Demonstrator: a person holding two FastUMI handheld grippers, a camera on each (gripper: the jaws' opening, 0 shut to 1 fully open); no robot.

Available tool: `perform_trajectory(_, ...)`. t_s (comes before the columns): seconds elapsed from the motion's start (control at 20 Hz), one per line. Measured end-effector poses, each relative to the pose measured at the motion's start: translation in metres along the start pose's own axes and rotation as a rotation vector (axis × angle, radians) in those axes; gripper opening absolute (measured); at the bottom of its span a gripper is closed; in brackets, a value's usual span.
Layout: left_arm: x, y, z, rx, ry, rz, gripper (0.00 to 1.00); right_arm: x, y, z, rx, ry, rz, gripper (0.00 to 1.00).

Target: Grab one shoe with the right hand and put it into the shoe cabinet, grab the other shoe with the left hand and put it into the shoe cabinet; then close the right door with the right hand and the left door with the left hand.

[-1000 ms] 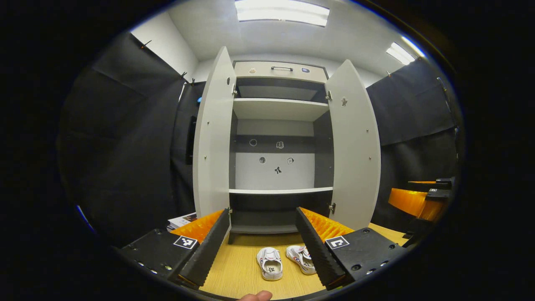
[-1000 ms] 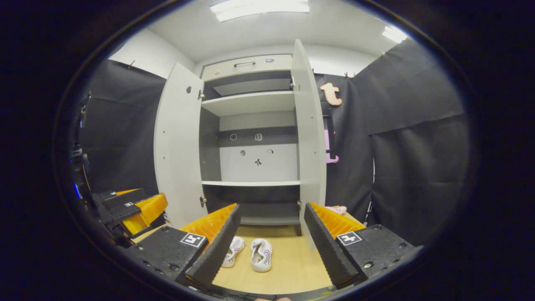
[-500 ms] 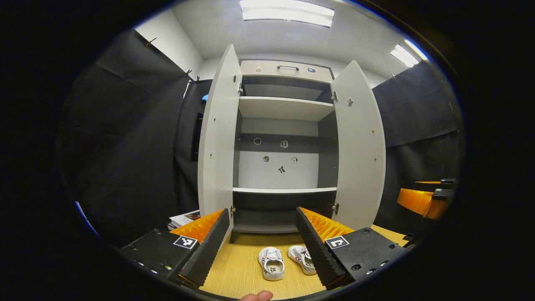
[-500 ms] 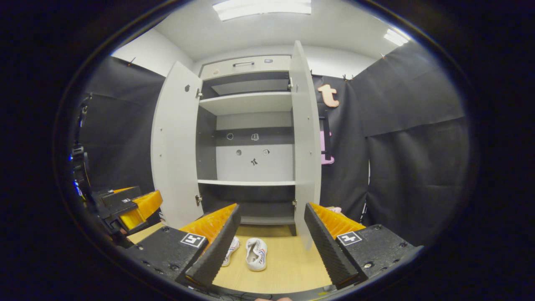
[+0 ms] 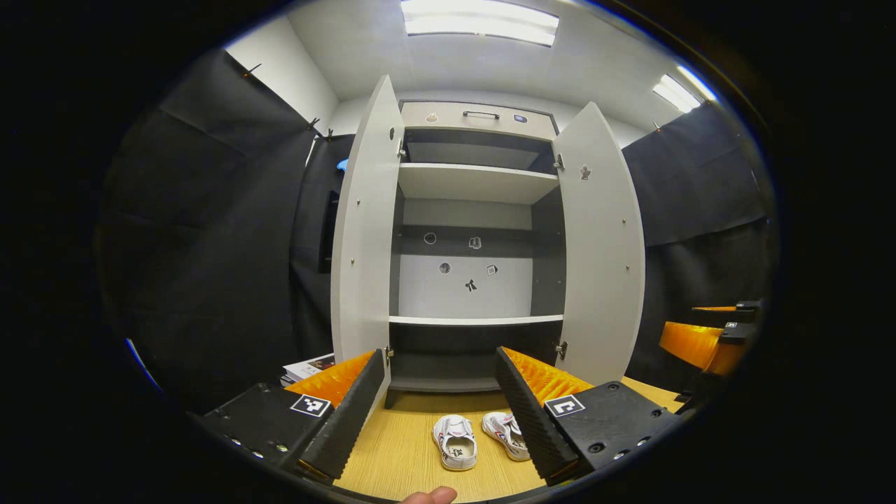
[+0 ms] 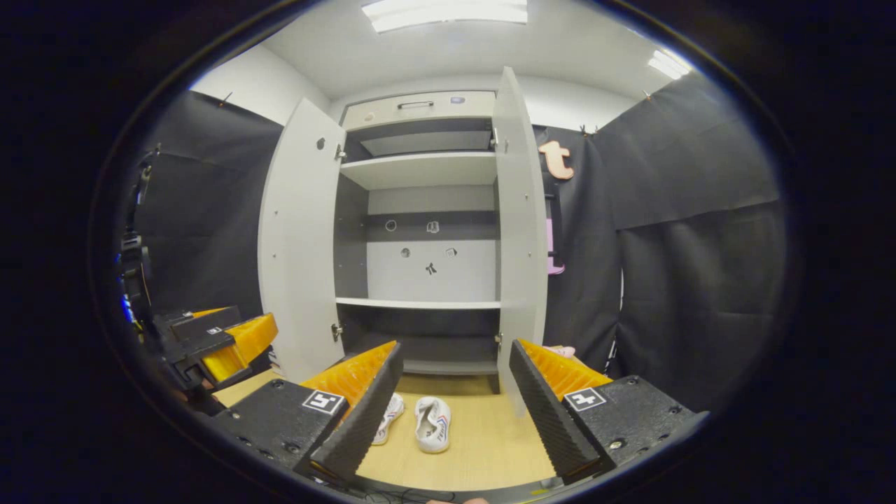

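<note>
Pale wood-grain tabletop (image 5: 399,455) carries a pair of small white sneakers side by side in front of the open shoe cabinet (image 5: 472,182). In the left gripper view the left gripper (image 5: 439,399) has its jaws spread wide with nothing between them, touching nothing; the left shoe (image 5: 455,442) lies in the gap between its fingers and the right shoe (image 5: 504,434) is partly hidden behind one finger. A fingertip (image 5: 430,496) shows at the bottom edge. In the right gripper view the right gripper (image 6: 455,395) is likewise wide apart and empty, above the table, with the right shoe (image 6: 432,424) in its gap and the left shoe (image 6: 389,417) half behind a finger. Both cabinet doors, left door (image 5: 367,224) and right door (image 5: 602,238), stand open; the shelves are bare apart from small stickers (image 5: 470,285) on the back panel. The shoes' side markings are too small to read. A stack of magazines (image 5: 308,367) lies by the left door.
</note>
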State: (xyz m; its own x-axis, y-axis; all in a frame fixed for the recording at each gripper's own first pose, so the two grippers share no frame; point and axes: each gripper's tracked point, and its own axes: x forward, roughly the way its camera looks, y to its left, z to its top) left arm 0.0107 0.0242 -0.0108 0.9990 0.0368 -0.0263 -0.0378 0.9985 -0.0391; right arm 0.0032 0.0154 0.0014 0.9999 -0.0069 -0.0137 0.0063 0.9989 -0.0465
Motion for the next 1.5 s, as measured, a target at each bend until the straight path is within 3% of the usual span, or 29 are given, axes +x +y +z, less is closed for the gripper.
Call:
perform_trajectory(0.4,0.001,0.009,0.000,-0.002,-0.003,0.002,0.95,0.032,0.032,-0.044,-0.037,0.086,0.057,0.99)
perform_trajectory(0.65,0.004,0.015,-0.007,-0.012,0.006,-0.002,0.95,0.069,0.051,-0.108,-0.055,0.222,0.092,0.99)
perform_trajectory(0.7,0.005,0.016,-0.007,-0.014,0.006,-0.006,0.95,0.077,0.053,-0.121,-0.047,0.249,0.096,0.94)
perform_trajectory(0.75,0.005,0.018,-0.008,-0.015,0.009,-0.007,0.95,0.084,0.056,-0.133,-0.037,0.276,0.106,0.99)
perform_trajectory(0.8,0.006,0.020,-0.010,-0.016,0.010,-0.007,0.95,0.090,0.058,-0.146,-0.026,0.303,0.113,0.99)
perform_trajectory(0.85,0.008,0.022,-0.012,-0.017,0.008,-0.007,0.95,0.097,0.060,-0.158,-0.013,0.327,0.117,0.94)
perform_trajectory(0.95,0.009,0.027,-0.014,-0.018,0.012,-0.003,0.95,0.110,0.067,-0.180,0.022,0.378,0.128,0.96)
perform_trajectory(1.2,0.017,0.038,-0.026,-0.032,0.036,-0.007,0.95,0.150,0.070,-0.234,0.046,0.503,0.118,0.86)
perform_trajectory(1.5,0.029,0.049,-0.036,-0.034,0.046,-0.009,0.95,0.182,0.073,-0.286,0.072,0.637,0.117,0.81)
